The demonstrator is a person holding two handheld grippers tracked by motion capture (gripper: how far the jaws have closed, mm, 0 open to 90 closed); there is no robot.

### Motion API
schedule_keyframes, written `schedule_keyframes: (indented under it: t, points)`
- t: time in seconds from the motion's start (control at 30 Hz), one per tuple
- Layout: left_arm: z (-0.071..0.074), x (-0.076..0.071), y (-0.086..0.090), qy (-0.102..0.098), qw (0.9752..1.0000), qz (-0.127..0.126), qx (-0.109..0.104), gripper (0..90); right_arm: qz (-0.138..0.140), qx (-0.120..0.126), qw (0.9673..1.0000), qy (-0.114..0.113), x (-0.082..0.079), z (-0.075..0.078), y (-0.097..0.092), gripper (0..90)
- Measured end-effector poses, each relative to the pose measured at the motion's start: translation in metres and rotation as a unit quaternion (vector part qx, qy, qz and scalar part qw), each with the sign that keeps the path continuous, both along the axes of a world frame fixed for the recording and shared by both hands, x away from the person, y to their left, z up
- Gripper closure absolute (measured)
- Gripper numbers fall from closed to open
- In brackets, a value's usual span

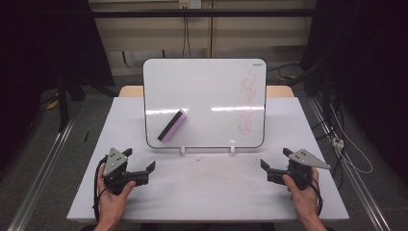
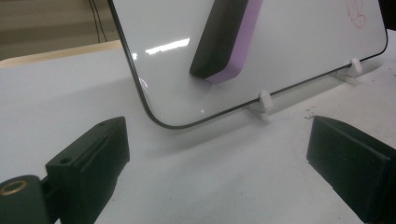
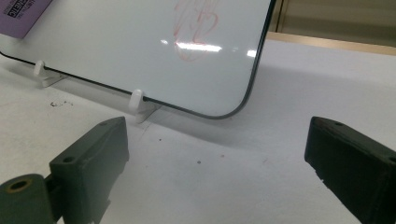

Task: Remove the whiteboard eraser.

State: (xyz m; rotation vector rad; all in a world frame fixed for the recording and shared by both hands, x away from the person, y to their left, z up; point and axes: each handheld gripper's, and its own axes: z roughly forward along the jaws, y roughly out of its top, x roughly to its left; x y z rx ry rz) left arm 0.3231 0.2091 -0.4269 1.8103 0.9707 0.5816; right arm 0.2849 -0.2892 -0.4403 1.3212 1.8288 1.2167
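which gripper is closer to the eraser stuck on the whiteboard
Left. The left gripper sits on the table just below and slightly left of the eraser, jaws open. The right gripper is far off to the eraser's right, beneath the red scribble.

A: What do the red marks [image 1: 247,102] on the whiteboard [image 1: 204,86] say?

B: Too small in the high view to tell. In the right gripper view the top edge cuts them off, and glare covers their lower part.

A: And the eraser [image 2: 229,37]?

B: Its upper end runs off the left gripper view. In the right gripper view only a purple corner shows, with print too blurred to read.
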Motion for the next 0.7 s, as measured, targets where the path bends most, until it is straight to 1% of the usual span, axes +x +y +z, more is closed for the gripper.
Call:
schedule_keyframes:
  t: [0.03,0.07,0.2,0.27,0.33,0.37,0.4,0.53,0.57,0.6,0.67,0.7]
  points:
    - [0.000,0.000,0.000,-0.001,1.0000,0.001,-0.002,5.5,0.000,-0.001,1.0000,0.001,0.000,0.000,0.000,6.1]
    - [0.001,0.000,0.000,-0.001,1.0000,0.000,0.000,5.5,0.001,0.000,1.0000,0.001,0.001,0.000,0.000,6.1]
    - [0.002,0.000,0.000,0.006,1.0000,0.000,-0.002,5.6,0.003,0.002,1.0000,0.001,0.001,0.000,0.000,6.0]
    - [0.002,0.000,0.000,0.009,1.0000,-0.003,0.002,5.6,0.005,0.003,1.0000,0.002,0.001,0.000,0.000,6.0]
    - [0.003,0.001,-0.002,0.009,0.9999,-0.004,0.001,5.7,0.007,0.006,1.0000,0.003,0.001,-0.001,0.000,6.0]
    - [0.003,0.001,-0.002,0.008,0.9999,-0.004,0.007,6.0,0.008,0.007,0.9999,0.003,0.002,-0.001,0.000,6.0]
    - [0.004,0.002,-0.003,0.010,0.9999,-0.005,0.007,5.9,0.008,0.005,1.0000,0.003,0.002,-0.001,0.000,6.0]
    - [0.007,0.009,-0.005,0.035,0.9993,-0.013,-0.003,6.0,0.012,0.006,0.9999,0.006,0.003,-0.001,0.002,6.0]
    - [0.008,0.010,-0.006,0.037,0.9993,-0.011,0.002,6.0,0.014,0.005,0.9999,0.005,0.003,-0.001,0.002,6.0]
    - [0.009,0.011,-0.007,0.037,0.9993,-0.009,-0.003,6.1,0.014,0.004,0.9999,0.005,0.003,-0.001,0.002,6.0]
    - [0.012,0.014,-0.009,0.040,0.9990,-0.018,-0.004,6.0,0.015,0.004,0.9999,0.004,0.003,-0.001,0.002,6.0]
    - [0.014,0.016,-0.010,0.042,0.9988,-0.023,-0.002,6.5,0.015,0.005,0.9999,0.005,0.003,-0.001,0.002,6.0]
